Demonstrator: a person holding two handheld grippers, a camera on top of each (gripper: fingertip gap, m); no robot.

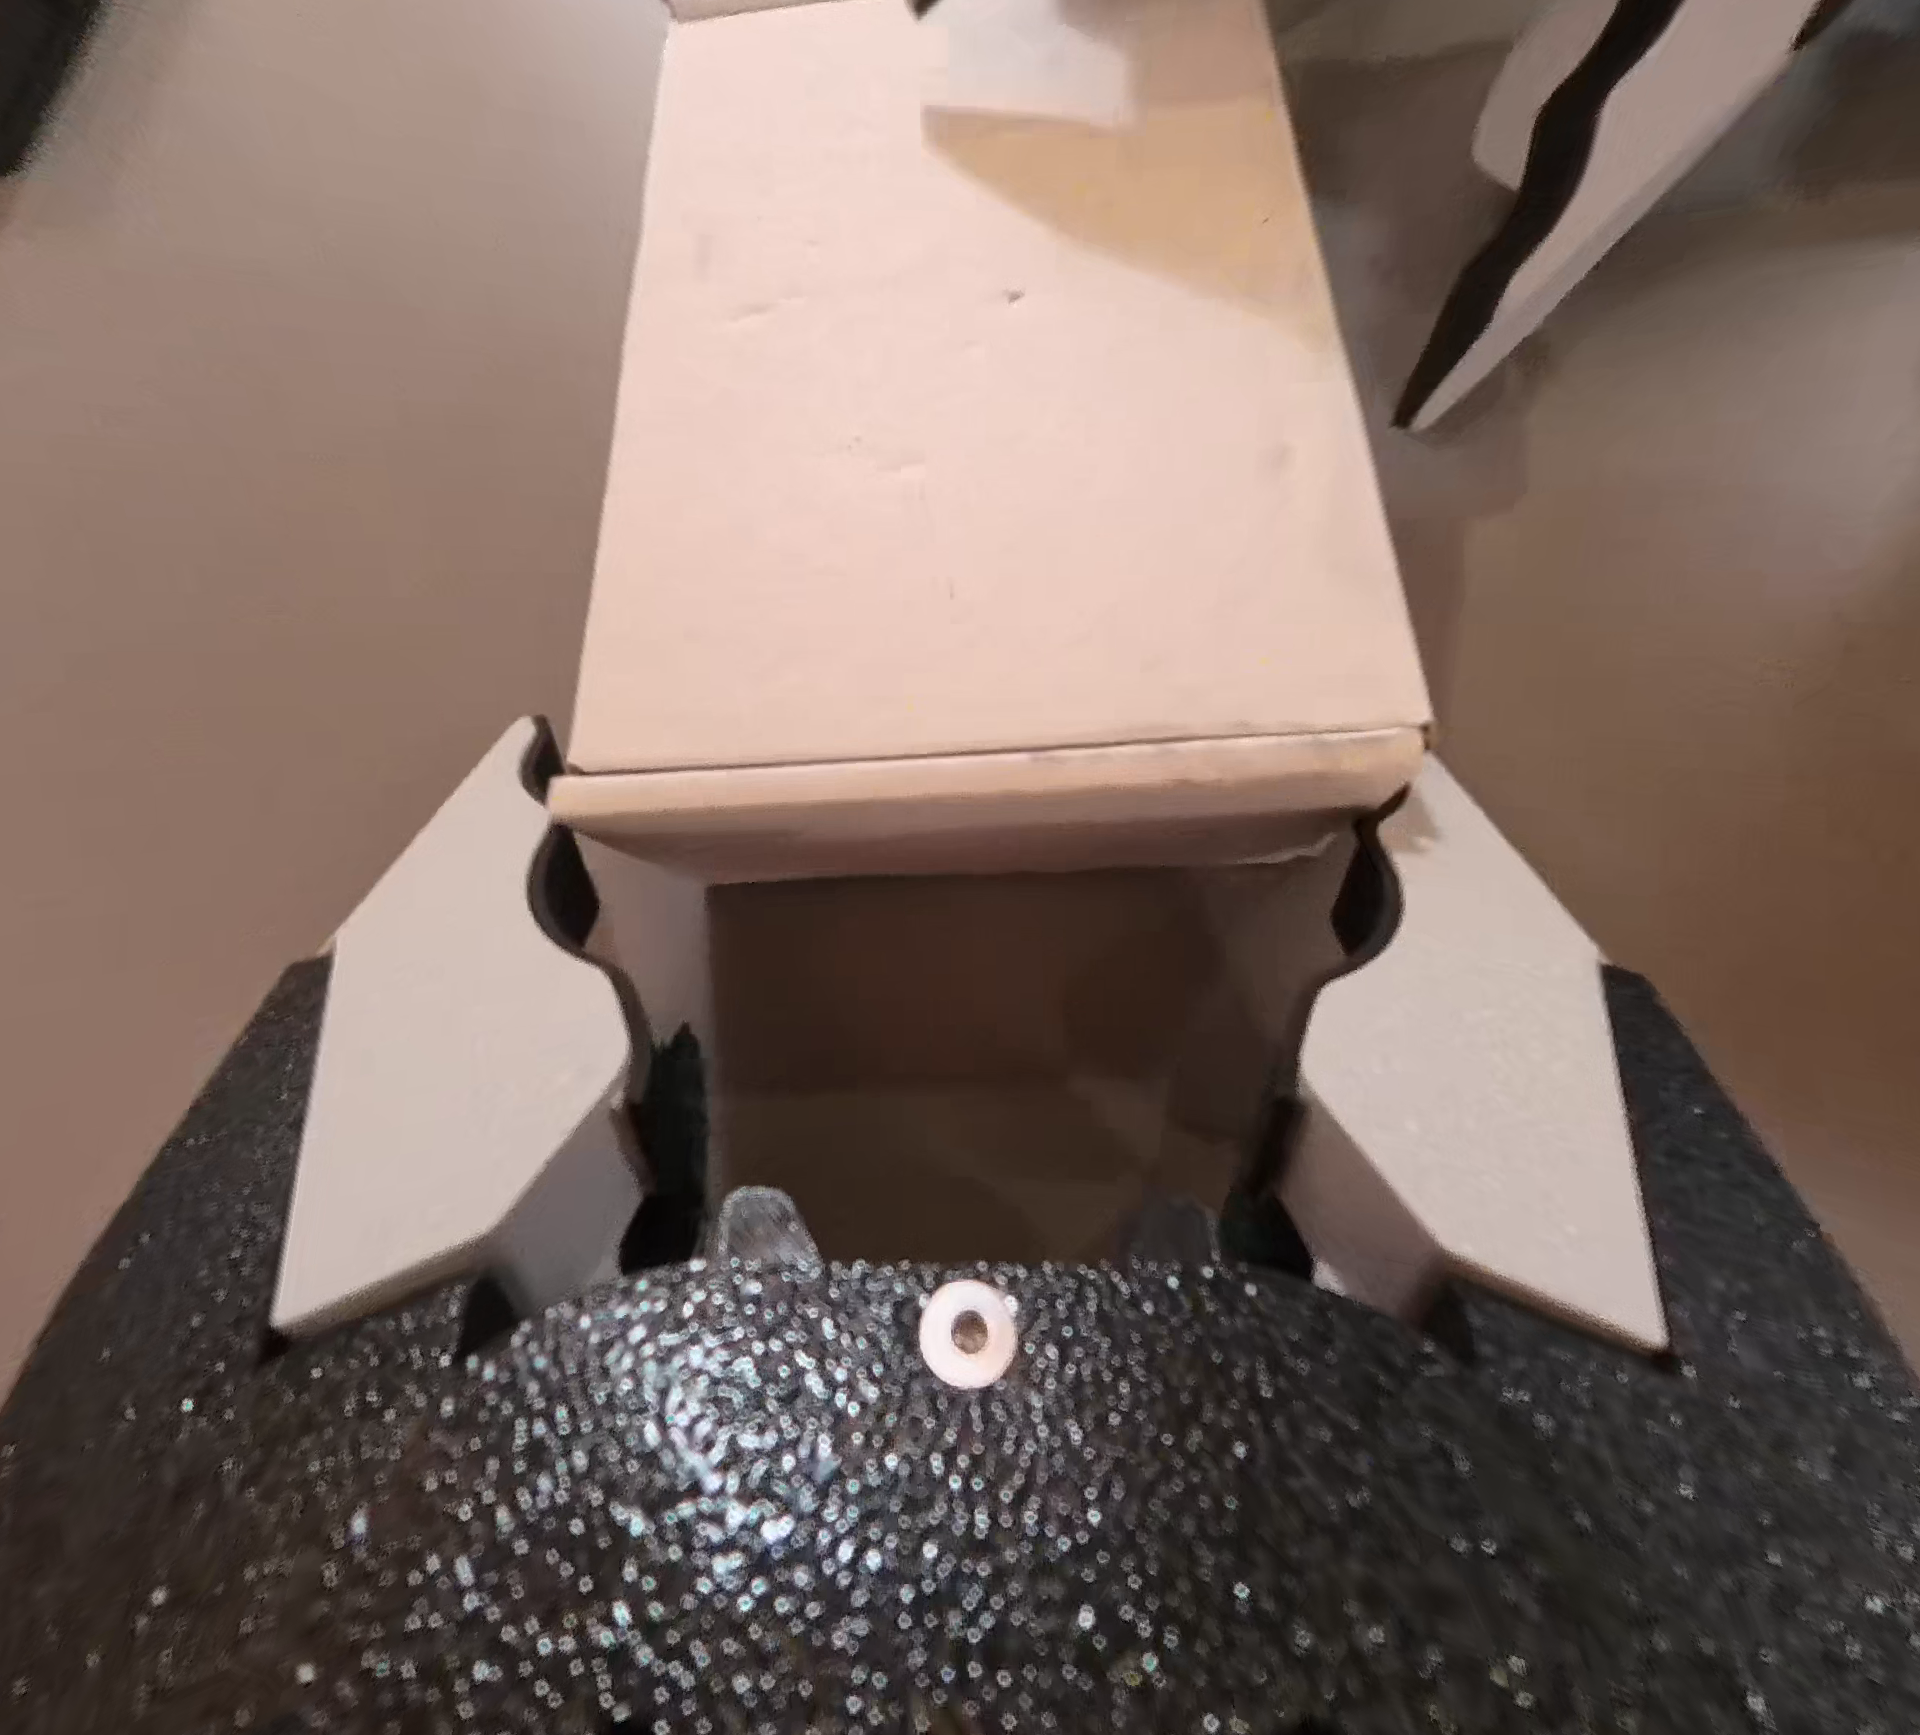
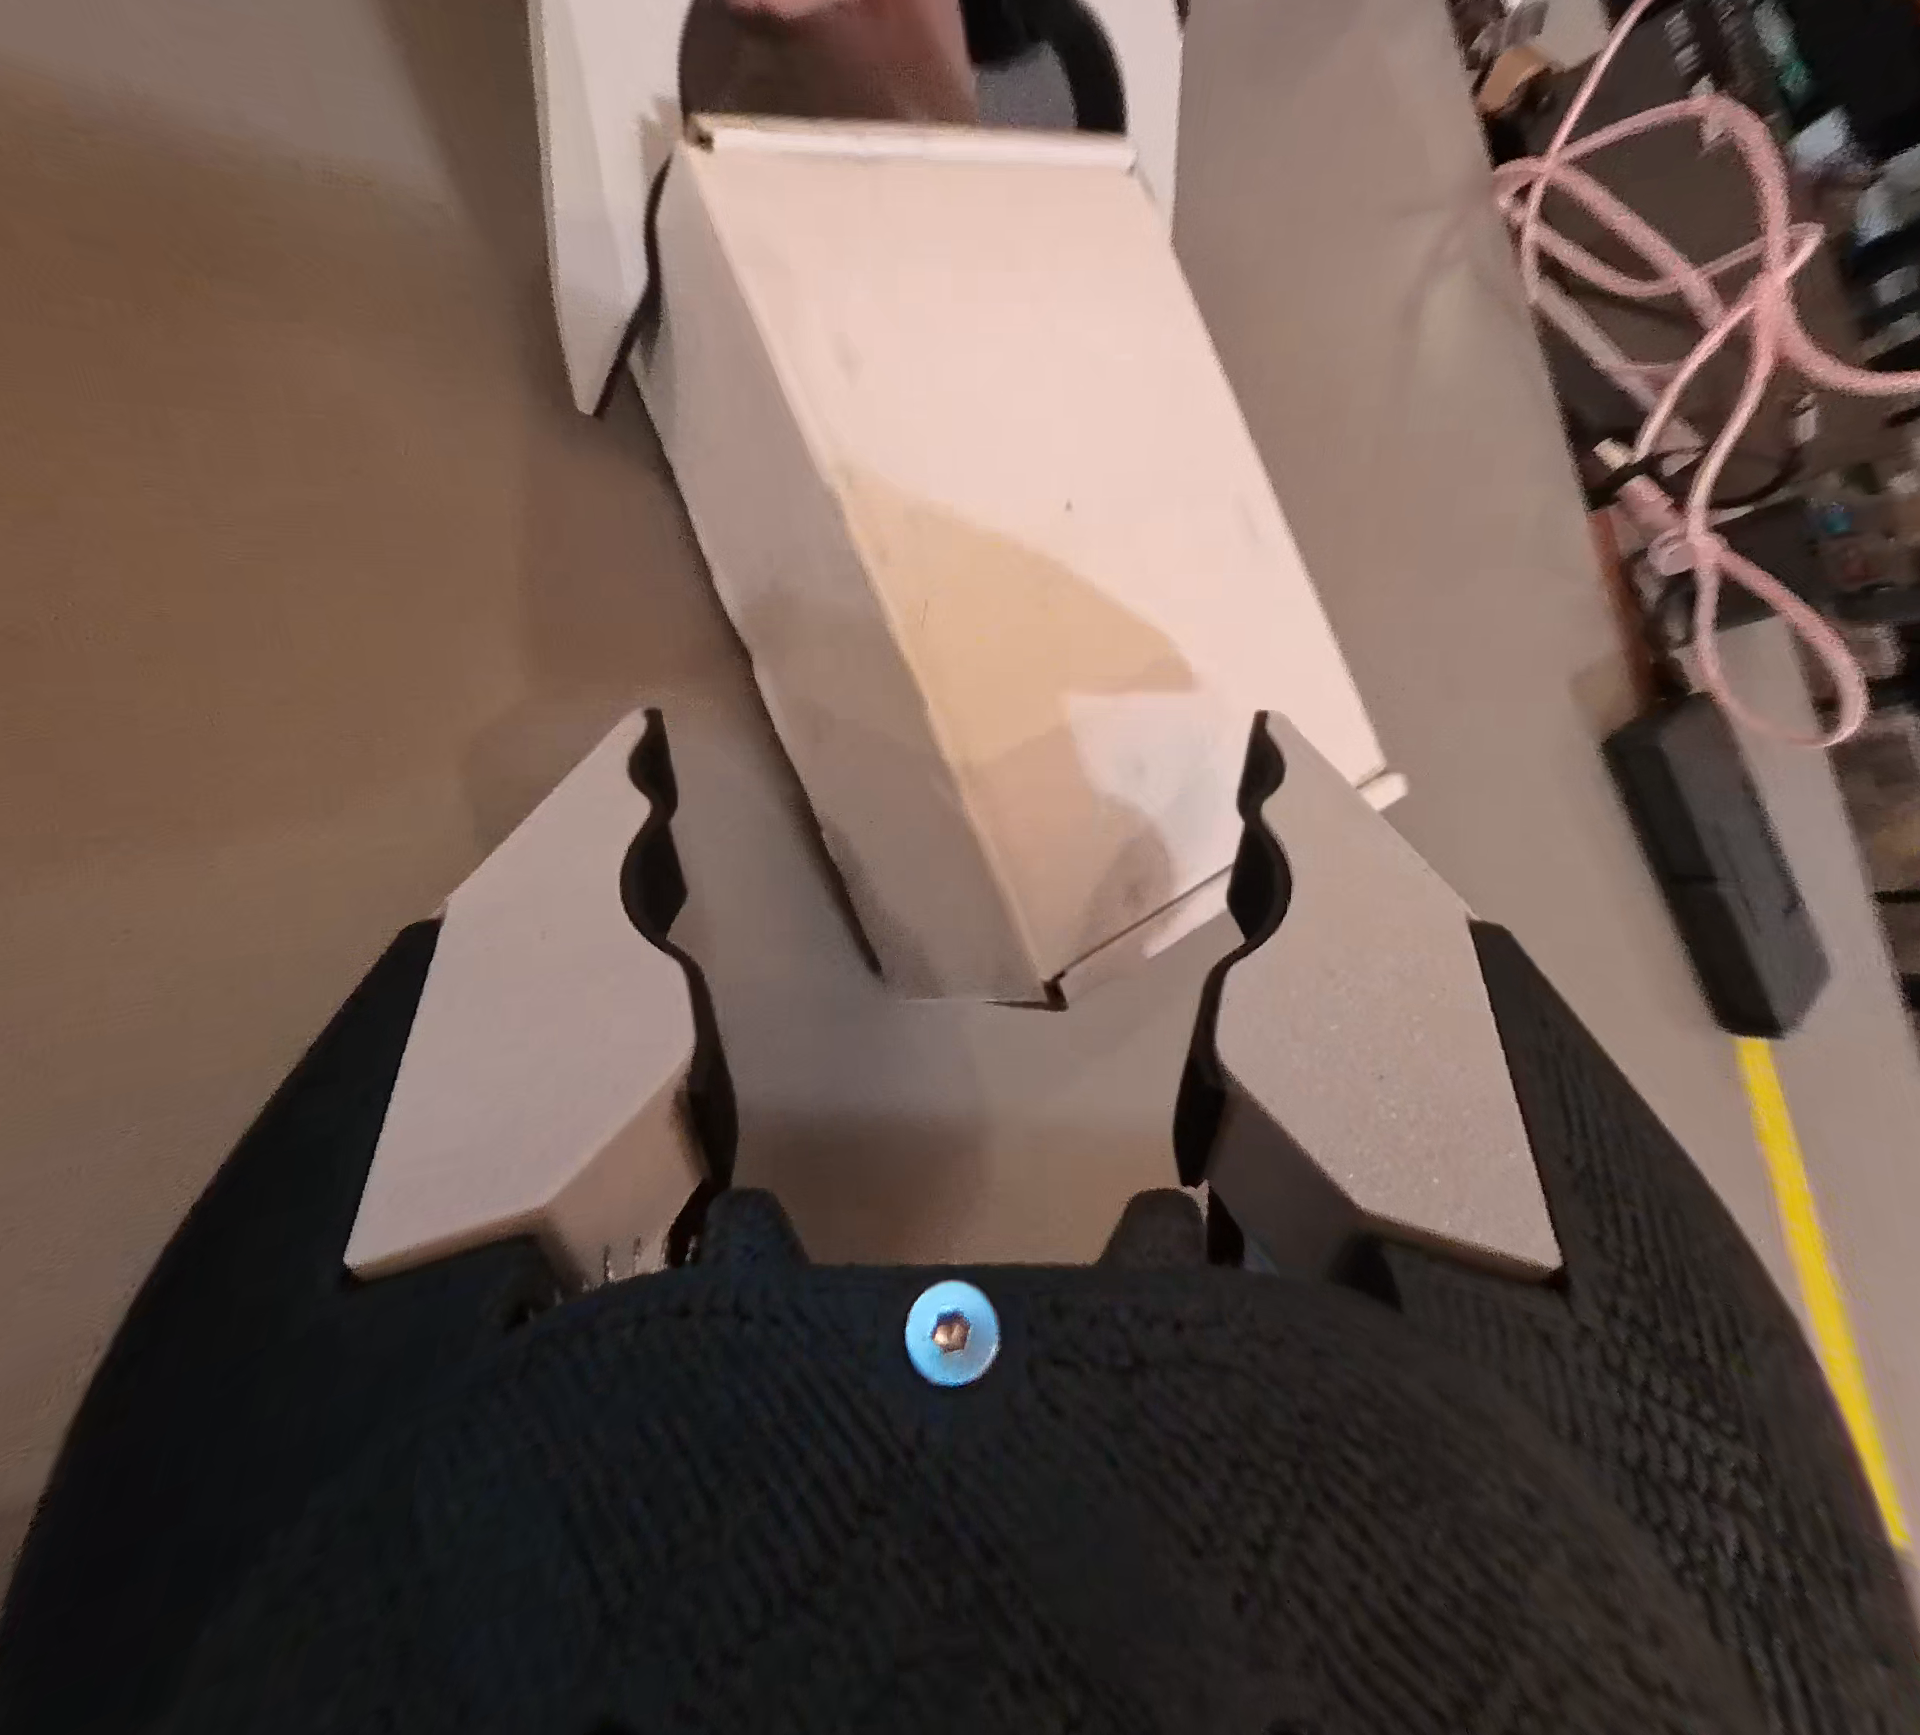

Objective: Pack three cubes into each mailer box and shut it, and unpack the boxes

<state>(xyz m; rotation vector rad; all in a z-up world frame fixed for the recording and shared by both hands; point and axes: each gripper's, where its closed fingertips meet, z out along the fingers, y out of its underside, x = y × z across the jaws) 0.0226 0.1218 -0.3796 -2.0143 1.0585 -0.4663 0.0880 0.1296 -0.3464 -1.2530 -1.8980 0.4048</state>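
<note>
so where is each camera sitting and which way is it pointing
Left wrist view: on the left tongs, looking down along the closed pale cardboard mailer box; its own fingers straddle the box's near end, and the right tongs show open beyond.
Right wrist view: on the right tongs, facing the opposite way over the same box; its own open fingers show, and the left tongs at the far end.
Shared: box, beige table, both tongs.

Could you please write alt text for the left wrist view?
A closed cardboard mailer box lies on a beige table, its near end between the open left tongs. The right tongs, also open, hover over its far end.
</note>
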